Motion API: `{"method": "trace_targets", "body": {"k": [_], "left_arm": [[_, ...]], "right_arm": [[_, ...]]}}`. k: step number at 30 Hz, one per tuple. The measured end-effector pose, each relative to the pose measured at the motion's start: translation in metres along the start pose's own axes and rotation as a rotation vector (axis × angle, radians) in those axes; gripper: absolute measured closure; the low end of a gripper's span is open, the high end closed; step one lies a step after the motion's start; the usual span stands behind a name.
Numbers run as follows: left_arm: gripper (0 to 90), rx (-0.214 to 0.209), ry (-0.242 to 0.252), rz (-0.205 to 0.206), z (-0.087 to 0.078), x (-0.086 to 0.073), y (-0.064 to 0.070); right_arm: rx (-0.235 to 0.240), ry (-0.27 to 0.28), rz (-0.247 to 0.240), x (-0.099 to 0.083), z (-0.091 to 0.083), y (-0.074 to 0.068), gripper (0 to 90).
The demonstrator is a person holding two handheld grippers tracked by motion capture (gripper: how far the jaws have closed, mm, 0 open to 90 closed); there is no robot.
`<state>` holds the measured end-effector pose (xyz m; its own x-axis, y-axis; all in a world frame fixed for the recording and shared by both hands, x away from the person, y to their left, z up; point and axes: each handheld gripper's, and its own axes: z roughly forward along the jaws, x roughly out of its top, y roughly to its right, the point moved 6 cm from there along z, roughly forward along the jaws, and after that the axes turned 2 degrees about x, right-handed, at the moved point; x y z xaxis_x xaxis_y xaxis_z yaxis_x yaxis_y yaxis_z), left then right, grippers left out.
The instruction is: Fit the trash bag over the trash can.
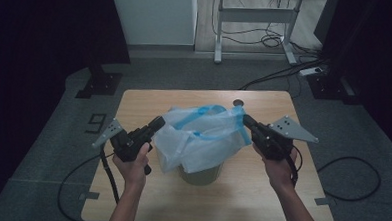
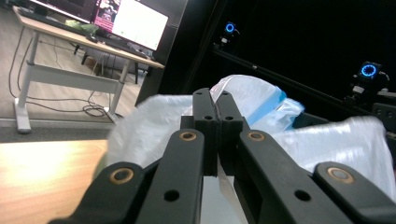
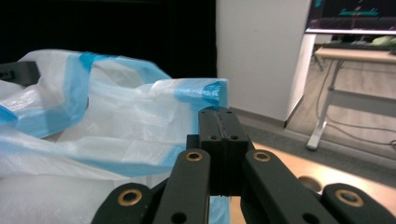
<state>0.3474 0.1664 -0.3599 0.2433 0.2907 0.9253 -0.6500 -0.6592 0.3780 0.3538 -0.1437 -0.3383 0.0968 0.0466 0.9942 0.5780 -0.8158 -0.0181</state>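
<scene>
Plastic this thin is light, limp and slippery, so we pinch the bag point(image 1: 203, 136) at its blue-banded rim: left gripper point(image 1: 157, 124) and right gripper point(image 1: 247, 121) both clamp the film on opposite sides, above the small bin point(image 1: 200, 175) mid-table point(image 1: 144, 103)

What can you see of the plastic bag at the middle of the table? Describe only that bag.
The plastic bag is thin, translucent white film with a light blue band along its rim. It is crumpled and puffed up, draped over a small round bin whose lower wall shows beneath it, near the middle of the wooden table. Its mouth is being spread sideways: the left gripper pinches the rim at one side and the right gripper pinches the blue-edged rim at the other, fingers closed on the film.
</scene>
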Motion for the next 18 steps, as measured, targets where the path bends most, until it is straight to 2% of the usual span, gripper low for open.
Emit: {"method": "trace_targets", "body": {"k": [4, 7, 10, 14, 15, 16, 17, 18], "left_arm": [[89.6, 0.009, 0.009, -0.002, 0.002, 0.011, -0.005], [89.6, 0.003, 0.021, 0.005, 0.001, 0.018, -0.005], [89.6, -0.003, 0.022, 0.012, -0.001, 0.018, -0.003], [89.4, -0.016, 0.008, 0.039, -0.008, 0.01, 0.001], [89.0, -0.027, -0.003, 0.037, -0.013, 0.003, 0.001], [88.9, -0.027, -0.003, 0.037, -0.013, 0.003, 0.001], [88.8, -0.028, -0.016, 0.038, -0.018, -0.006, 0.0], [88.9, -0.028, -0.016, 0.038, -0.018, -0.006, 0.0]], "right_arm": [[-0.027, 0.02, 0.003, 0.012, 0.001, 0.009, 89.5], [-0.068, 0.045, 0.002, 0.023, -0.001, 0.02, 89.5], [-0.093, 0.072, 0.004, 0.027, -0.005, 0.026, 89.5], [-0.094, 0.088, 0.012, 0.023, -0.011, 0.026, 89.5], [-0.087, 0.095, 0.011, 0.017, -0.016, 0.023, 89.5], [-0.087, 0.095, 0.011, 0.017, -0.016, 0.023, 89.5], [-0.076, 0.097, 0.022, 0.008, -0.021, 0.02, 89.5], [-0.069, 0.095, 0.029, 0.001, -0.024, 0.018, 89.5]]}}
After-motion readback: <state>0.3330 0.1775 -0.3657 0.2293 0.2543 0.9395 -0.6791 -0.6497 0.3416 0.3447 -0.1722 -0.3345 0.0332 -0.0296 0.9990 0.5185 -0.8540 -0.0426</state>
